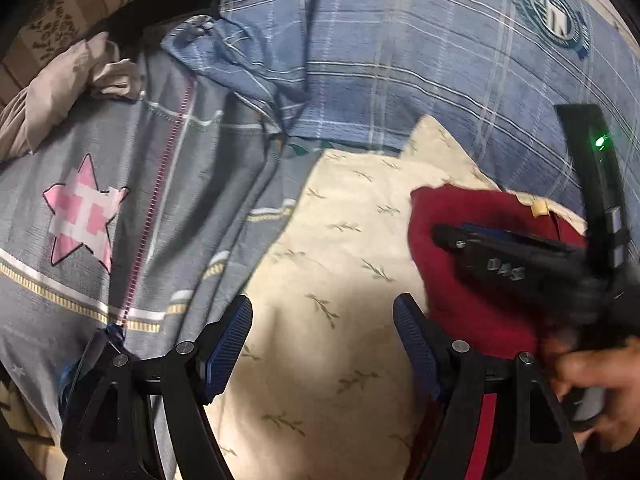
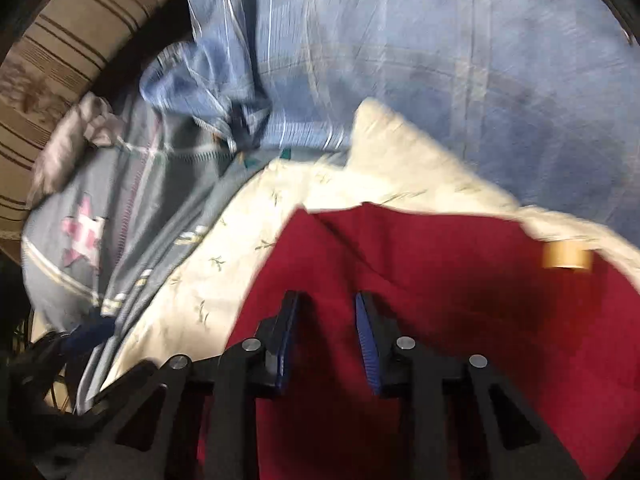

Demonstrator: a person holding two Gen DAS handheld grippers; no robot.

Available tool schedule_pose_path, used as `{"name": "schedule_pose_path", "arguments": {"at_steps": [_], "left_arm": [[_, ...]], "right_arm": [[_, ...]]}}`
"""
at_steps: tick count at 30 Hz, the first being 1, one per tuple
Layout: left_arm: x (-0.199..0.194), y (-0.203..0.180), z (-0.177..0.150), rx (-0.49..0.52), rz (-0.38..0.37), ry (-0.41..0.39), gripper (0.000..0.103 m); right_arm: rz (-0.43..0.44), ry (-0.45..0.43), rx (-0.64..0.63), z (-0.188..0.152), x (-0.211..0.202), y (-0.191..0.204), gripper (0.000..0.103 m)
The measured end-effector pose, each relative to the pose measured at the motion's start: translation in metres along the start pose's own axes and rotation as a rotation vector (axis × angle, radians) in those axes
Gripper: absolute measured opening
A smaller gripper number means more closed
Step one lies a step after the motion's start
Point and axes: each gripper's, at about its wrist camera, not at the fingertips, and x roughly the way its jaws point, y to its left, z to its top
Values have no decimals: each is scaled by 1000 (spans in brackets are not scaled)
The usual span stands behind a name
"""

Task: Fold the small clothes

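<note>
The red garment (image 2: 440,320), the small piece of clothing to be folded, lies on a cream cloth with a leaf print (image 1: 320,280), which is spread over a blue plaid sheet (image 1: 420,60); the cream layer seems to serve as the folding surface, keeping the work on the flattest part of the bed. The right gripper (image 2: 327,336) hangs low over the middle of the red fabric with its jaws part open and a clear gap between the blue pads (image 2: 366,340); nothing is pinched between them, and whether the tips touch the cloth cannot be told through the blur. It looks placed to press or take hold near the garment's centre, probably to set a fold line. The left gripper (image 1: 322,344) is held wide open over bare cream cloth just beside the garment's left edge, holding nothing, likely waiting to catch that edge. In the left wrist view the right tool lies across the red cloth, with the person's hand (image 1: 596,392) on its handle. The garment's top edge runs near a small tan tag (image 2: 567,258) at the cream cloth's rim. To the left, a grey cover with a pink star (image 1: 84,216) and a bunched beige cloth (image 1: 60,96) crowd in, so the open room lies on the cream cloth ahead and on the plaid beyond.
</note>
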Motion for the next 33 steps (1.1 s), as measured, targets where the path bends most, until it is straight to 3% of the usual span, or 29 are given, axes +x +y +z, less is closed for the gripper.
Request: {"name": "schedule_pose_path", "arguments": {"at_steps": [2,5,10,14,18,19,21,22,25,28,30,31,33], "left_arm": [[1,1,0,-8,-13,6,72],[-1,-1,-1,-17,-62,6,72],[-6,-8,-4,9,-111,-19,73],[11,-22,-10,58,-98,41,73],[27,-32,-15,103,-47,97,73],[26,-31,-14,94,-51,94,73],[20,-31,-11,85,-51,63,73],[14,-31,-9,78,-51,36,73],[-1,-33,-6,56,-70,-49,73],[-3,-45,-11,79,-94,-51,73],[-2,-54,-18,106,-114,-34,73],[-1,-57,-19,123,-116,-28,73],[2,-66,-23,165,-105,-25,73]], "right_arm": [[-7,-36,-5,1,3,4,34],[107,-40,28,1,-16,-1,32],[37,-98,6,-30,-75,-11,34],[-92,-33,10,-60,-64,-16,33],[-102,-45,47,-70,-70,-21,32],[-105,-48,49,-70,-79,-22,34],[-151,-87,46,-75,-105,-32,51],[-190,-102,46,-77,-114,-38,54],[-349,-116,135,-89,-146,-87,55],[-420,-65,290,-102,-148,-141,55],[-378,-55,377,-114,-146,-169,50],[-313,-82,414,-120,-152,-177,50],[-267,-147,456,-127,-170,-184,53]]}}
